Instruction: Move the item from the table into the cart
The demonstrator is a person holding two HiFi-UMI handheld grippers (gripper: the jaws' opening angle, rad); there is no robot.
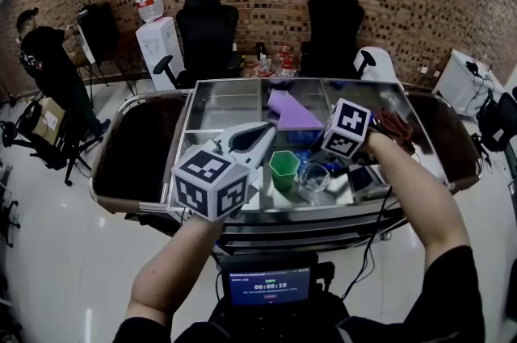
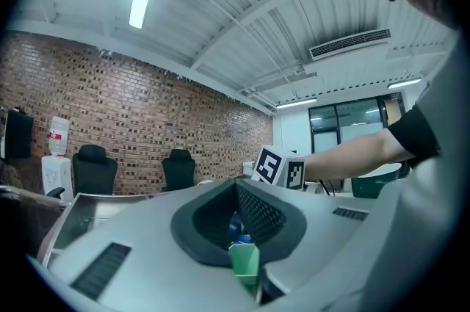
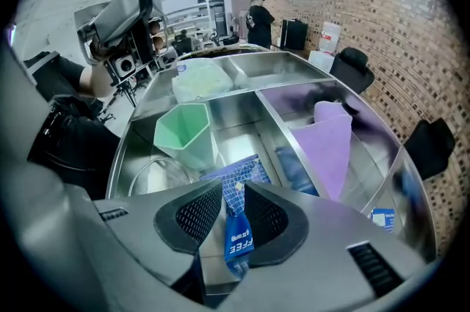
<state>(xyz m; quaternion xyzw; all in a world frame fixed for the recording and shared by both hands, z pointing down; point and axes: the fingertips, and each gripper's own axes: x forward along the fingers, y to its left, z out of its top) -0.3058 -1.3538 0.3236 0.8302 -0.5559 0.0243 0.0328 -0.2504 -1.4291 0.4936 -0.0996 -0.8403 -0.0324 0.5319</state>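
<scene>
The right gripper (image 3: 233, 191) has its jaws a little apart. A blue packet (image 3: 237, 241) stands loosely between the pads, its far end lying on the cart (image 1: 222, 103) floor just beside the green cup (image 3: 185, 134). The right forearm (image 1: 416, 196) reaches in from the cup's right, with the gripper tipped steeply down. The left gripper (image 2: 236, 189) has its jaws pressed together and holds nothing. It points level toward the cup from the cup's left, the left forearm (image 1: 174, 261) stretched straight forward.
</scene>
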